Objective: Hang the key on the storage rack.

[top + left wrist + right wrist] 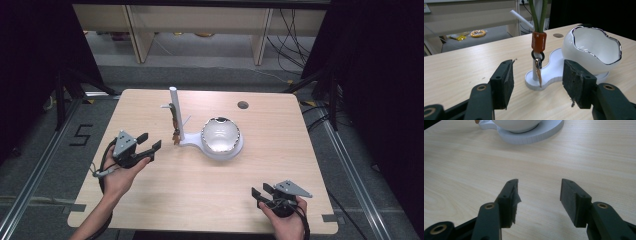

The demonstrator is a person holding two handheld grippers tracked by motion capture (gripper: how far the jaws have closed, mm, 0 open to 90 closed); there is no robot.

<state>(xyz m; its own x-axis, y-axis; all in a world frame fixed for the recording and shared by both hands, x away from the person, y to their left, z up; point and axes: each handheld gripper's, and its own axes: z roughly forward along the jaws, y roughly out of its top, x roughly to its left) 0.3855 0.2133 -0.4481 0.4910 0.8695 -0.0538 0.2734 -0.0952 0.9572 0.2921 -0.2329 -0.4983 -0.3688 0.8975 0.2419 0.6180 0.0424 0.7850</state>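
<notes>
A white stand (186, 141) sits mid-table with an upright post (175, 107) and a white egg-shaped bowl (220, 134) with a silver rim. From the post hangs a green cord with an orange sleeve (539, 41), a black ring and a small brown pendant (539, 75). My left gripper (151, 141) hovers just left of the post, open; in the left gripper view (538, 65) the pendant and bowl (594, 51) lie beyond its jaws, apart from them. My right gripper (261, 190) rests near the front right edge, open and with nothing in it (539, 182), facing the stand's base (536, 135).
A round cable hole (243, 105) is in the tabletop (200, 190) behind the bowl. Wooden shelving (195, 25) and loose cables (295, 45) stand beyond the far edge. Yellow items (477, 33) lie on the floor there. Black curtains flank both sides.
</notes>
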